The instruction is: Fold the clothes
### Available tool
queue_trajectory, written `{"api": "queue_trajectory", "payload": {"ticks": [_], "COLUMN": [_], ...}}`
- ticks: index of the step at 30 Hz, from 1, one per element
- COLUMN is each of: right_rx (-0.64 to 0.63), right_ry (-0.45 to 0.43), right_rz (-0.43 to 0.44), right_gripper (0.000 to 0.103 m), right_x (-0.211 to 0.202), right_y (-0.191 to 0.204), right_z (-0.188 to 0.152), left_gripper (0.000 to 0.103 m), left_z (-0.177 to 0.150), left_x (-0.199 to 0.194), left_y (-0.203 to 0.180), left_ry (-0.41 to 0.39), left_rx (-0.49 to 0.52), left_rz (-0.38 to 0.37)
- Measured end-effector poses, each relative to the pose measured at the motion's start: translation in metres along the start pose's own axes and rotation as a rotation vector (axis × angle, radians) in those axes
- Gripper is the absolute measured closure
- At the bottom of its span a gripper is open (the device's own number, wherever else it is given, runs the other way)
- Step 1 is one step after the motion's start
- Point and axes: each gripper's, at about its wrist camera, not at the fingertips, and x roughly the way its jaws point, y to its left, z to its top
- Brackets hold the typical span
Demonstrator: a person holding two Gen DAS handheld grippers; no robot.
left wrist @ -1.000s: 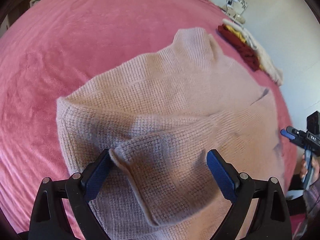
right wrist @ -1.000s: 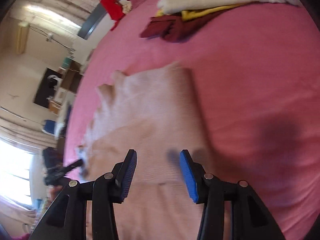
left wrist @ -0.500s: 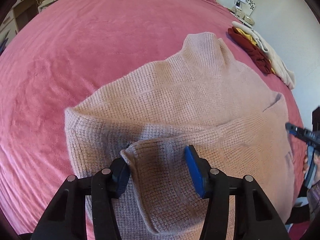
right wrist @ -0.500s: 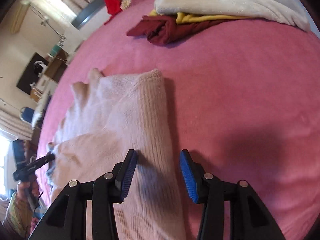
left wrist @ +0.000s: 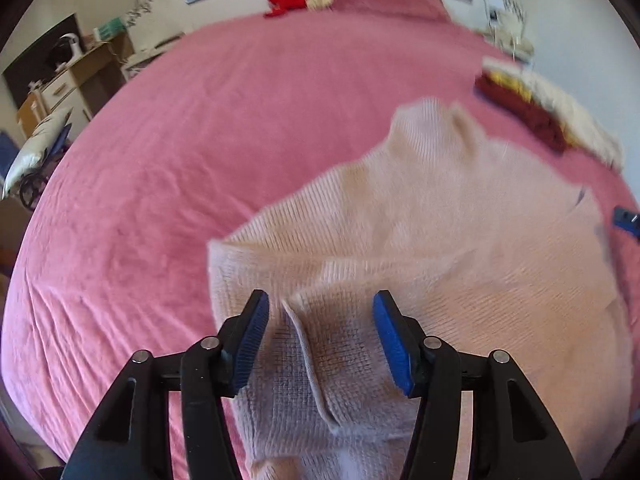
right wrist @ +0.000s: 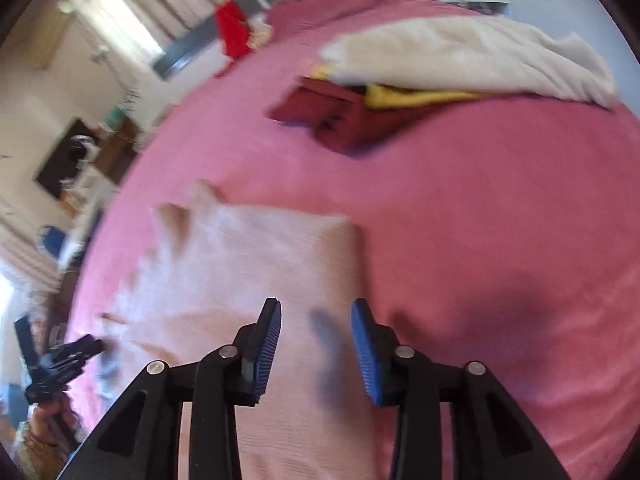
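The jaws of the left gripper [left wrist: 320, 334] are opening, and a folded sleeve end of the pale pink knitted sweater [left wrist: 460, 240] rises between the blue pads [left wrist: 394, 344]; the cuff edge stands close to the left-hand pad, but blur makes it impossible to tell whether either pad presses on the knit. The jaws of the right gripper [right wrist: 316, 344] stand fairly narrow and are closing, poised over the right edge of the sweater [right wrist: 248, 280], with the fabric seen through the gap and no pad touching it. The sweater lies on the pink bedspread [left wrist: 200, 140], its collar pointing away from both grippers. The left wrist view shows the sweater's folded sleeve lying across its body, and a blue tip of the right gripper at the far right edge. The right wrist view shows instead the person's hand [right wrist: 48, 420] on the left gripper's handle at the lower left, and, more clearly, the pile of clothes [right wrist: 400, 92] well beyond the sweater: a cream garment over yellow and dark red ones.
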Motion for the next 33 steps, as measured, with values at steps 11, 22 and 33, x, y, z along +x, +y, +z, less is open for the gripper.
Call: {"api": "queue_trajectory", "payload": {"ticks": [11,22,33], "right_rx": [0.207,-0.019,-0.346], "right_ry": [0.098,0.119,0.312], "right_rz": [0.19,0.214,0.154], "right_gripper": [0.068,0.065,0.065], "right_x": [0.055,0.042,0.144], "right_y": [-0.039,0.0,0.084], "right_z": [0.008,0.045,0.119], "left_gripper": [0.041,0.02,0.02], "left_z": [0.015,0.082,0.173], "left_x": [0.07,0.041,0.13], "left_y": [-0.022,-0.008,-0.045], "left_ry": [0.083,0.103,0.251], "left_rx": [-0.038,-0.027,0.31], "left_rz": [-0.096,-0.389,-0.376]}}
